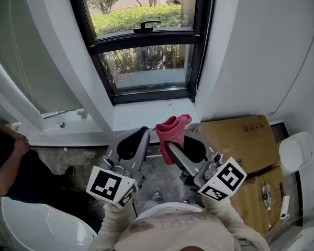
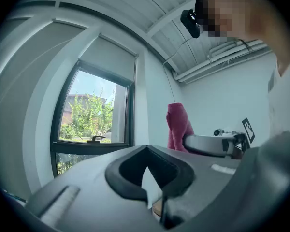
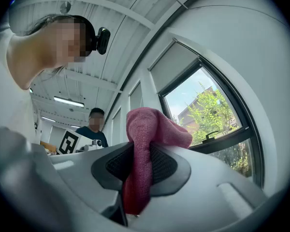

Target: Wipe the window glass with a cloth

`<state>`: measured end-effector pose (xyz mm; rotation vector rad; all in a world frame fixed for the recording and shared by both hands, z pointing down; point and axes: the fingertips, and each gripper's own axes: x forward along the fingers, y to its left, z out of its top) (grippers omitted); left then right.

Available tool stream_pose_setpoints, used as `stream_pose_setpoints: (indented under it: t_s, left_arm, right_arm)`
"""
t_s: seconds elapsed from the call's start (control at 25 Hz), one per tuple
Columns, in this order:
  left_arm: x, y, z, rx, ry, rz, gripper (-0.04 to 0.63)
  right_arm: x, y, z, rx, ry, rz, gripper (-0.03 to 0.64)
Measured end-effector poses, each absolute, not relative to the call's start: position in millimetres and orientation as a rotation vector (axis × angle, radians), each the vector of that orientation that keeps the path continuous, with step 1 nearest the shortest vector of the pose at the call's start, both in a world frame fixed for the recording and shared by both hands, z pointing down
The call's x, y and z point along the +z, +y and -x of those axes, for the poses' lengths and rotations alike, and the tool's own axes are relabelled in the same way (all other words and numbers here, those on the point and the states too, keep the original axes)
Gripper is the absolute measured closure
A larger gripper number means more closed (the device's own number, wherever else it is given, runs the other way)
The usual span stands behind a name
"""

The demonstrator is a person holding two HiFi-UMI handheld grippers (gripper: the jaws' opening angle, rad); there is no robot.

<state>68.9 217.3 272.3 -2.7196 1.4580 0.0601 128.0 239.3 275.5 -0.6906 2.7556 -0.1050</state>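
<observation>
Marker cubes and grey bodies of both tools fill the bottom of the head view, close under my chin. The right gripper (image 1: pixel 171 146) has its jaws clenched on the pink cloth (image 1: pixel 172 125). In the right gripper view the cloth (image 3: pixel 146 129) runs down between the dark pads, and a rounded bunch of it stands proud of the tips. The left gripper (image 1: pixel 143 133) is just beside it and carries nothing. In its own view the left gripper (image 2: pixel 148 174) has its jaws drawn in to a thin slit with only pale wall showing through.

The cloth looks like a soft, napped towel, light and limp, and it folds over on itself where it clears the pads. I judge it will not slip, since the weave gives the pads plenty to bite. It will flop and crumple, though, if I push from one corner. The present hold through the bunched middle seems right to me, because the wad ahead of the tips can cushion the hard jaws against the pane.

The window glass (image 1: pixel 146 67) is ahead beyond the white sill (image 1: pixel 146 115), well apart from the cloth. Glass is rigid and smooth, so I would press lightly and keep the wad leading.
</observation>
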Motion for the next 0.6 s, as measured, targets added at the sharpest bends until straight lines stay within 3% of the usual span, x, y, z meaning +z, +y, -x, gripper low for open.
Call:
stream_pose_setpoints:
  t_s: [0.6]
  left_arm:
    - [276.1, 219.0, -63.7, 0.083, 1.462, 2.729, 0.595]
  right_arm:
    - [279.3, 238.9, -124.2, -0.128, 2.764, 0.710, 0.514]
